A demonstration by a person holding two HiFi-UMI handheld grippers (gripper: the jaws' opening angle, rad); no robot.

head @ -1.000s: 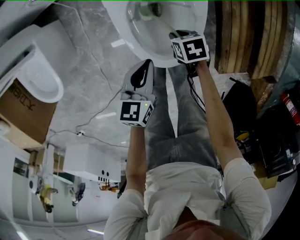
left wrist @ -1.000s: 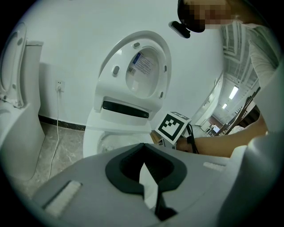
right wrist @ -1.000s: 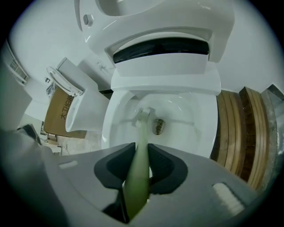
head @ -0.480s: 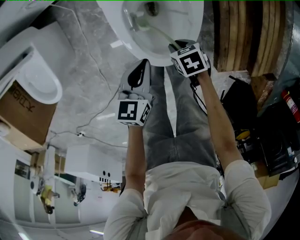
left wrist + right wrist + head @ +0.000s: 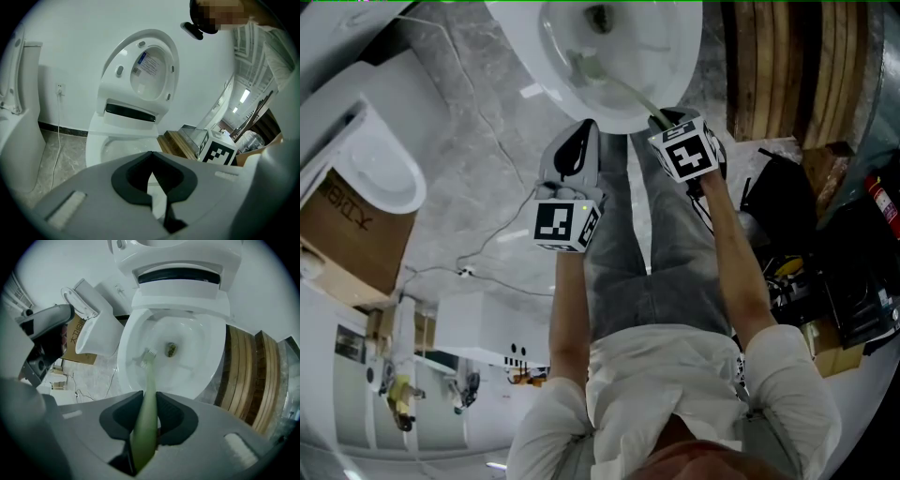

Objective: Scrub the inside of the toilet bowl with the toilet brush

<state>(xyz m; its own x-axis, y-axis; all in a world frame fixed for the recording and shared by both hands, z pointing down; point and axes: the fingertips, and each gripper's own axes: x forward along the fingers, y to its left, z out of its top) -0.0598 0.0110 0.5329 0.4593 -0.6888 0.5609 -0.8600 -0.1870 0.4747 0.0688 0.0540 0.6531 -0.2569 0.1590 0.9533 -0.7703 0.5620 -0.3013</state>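
We see the right gripper [image 5: 150,398] clamped on the pale green plastic handle of the toilet brush [image 5: 149,377]; both its jaws press against the handle from either side. The brush runs forward and down into the white ceramic toilet bowl [image 5: 125,348]. Its white bristle head [image 5: 147,355] lies against the inner wall on the bowl's left side, just beside the dark drain opening [image 5: 171,349] and not in it.

The left gripper [image 5: 151,161] has its jaws pressed together with nothing between them. We see it held in the air just short of the bowl's front rim, to the left of the right gripper and apart from the brush.

The white toilet seat and lid [image 5: 146,70] are tipped up against the wall. A second white toilet [image 5: 96,333] stands to the left on the grey marble floor [image 5: 478,141], with a brown cardboard box [image 5: 337,220] next to it. Stacked wooden planks [image 5: 243,373] lie right of the bowl.
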